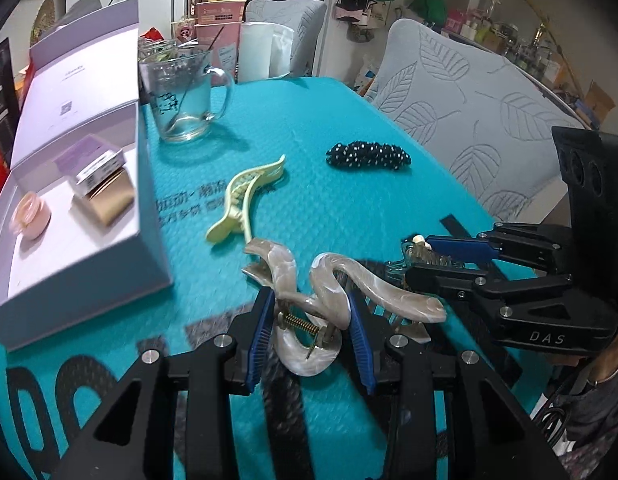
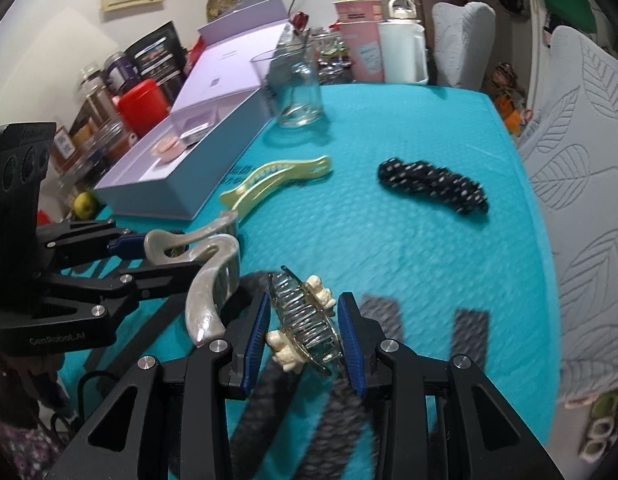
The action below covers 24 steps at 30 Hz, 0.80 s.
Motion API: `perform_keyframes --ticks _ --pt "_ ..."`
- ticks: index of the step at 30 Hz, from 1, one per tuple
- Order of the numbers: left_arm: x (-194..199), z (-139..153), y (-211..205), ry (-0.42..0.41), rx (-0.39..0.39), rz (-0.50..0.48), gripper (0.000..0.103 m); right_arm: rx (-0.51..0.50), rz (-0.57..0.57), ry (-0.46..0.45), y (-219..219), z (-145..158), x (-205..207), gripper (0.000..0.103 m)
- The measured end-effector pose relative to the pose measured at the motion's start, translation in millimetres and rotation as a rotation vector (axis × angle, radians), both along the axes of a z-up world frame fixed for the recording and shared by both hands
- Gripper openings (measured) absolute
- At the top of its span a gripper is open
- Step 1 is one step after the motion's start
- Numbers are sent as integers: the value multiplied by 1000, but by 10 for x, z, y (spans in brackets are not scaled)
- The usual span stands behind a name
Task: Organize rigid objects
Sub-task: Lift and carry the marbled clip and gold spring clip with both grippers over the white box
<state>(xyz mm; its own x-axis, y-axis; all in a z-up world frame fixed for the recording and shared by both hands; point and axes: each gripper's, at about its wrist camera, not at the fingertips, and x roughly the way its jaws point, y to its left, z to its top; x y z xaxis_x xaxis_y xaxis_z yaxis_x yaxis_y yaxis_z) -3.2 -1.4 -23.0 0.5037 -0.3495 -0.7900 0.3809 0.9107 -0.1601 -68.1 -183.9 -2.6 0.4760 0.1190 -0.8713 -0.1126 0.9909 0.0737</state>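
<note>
Left wrist view showed our left gripper clamped on a wavy pearl hair clip. Its blue pads pressed on both sides of the clip, near the little spring. The clip was up off the teal mat, close to the mat's near edge.

Right wrist view showed our right gripper clamped on a clear hair clip with cream bumps on it. The blue pads squeezed it from both sides. It was also near the mat's near edge, just beside the pearl clip.

We saw two more things lying flat on the mat. A yellow hair clip lay near the middle, just beside the white box. A black hair tie with white dots lay well apart from it, toward the mat's right edge.

The white box sat open along the left edge of the mat, with its lid standing up. Inside were a pink round jar and a small gold packet. A glass mug stood at the far left part of the mat, just past the box. Two chairs with leaf covers stood beyond the mat's far and right edges.
</note>
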Motion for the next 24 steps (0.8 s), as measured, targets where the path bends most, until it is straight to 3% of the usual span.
perform_keyframes --ticks 9,15,17,19,20,24 --pt "-129 -86 259 4 25 22 37 -41 7 -3 261 -93 -128 35" --pt "-122 -141 357 57 -47 20 39 -60 20 2 380 -144 -89 46" --pt "-113 -149 412 74 -79 47 50 -71 24 7 416 -167 -73 49" --pt "-130 -139 461 74 -96 65 77 -79 26 18 434 -194 -67 50" --pt "-146 -128 483 67 -106 73 82 -74 28 26 443 -205 -66 50" --pt "-168 -92 517 50 -100 88 85 -33 47 35 495 -210 -95 52"
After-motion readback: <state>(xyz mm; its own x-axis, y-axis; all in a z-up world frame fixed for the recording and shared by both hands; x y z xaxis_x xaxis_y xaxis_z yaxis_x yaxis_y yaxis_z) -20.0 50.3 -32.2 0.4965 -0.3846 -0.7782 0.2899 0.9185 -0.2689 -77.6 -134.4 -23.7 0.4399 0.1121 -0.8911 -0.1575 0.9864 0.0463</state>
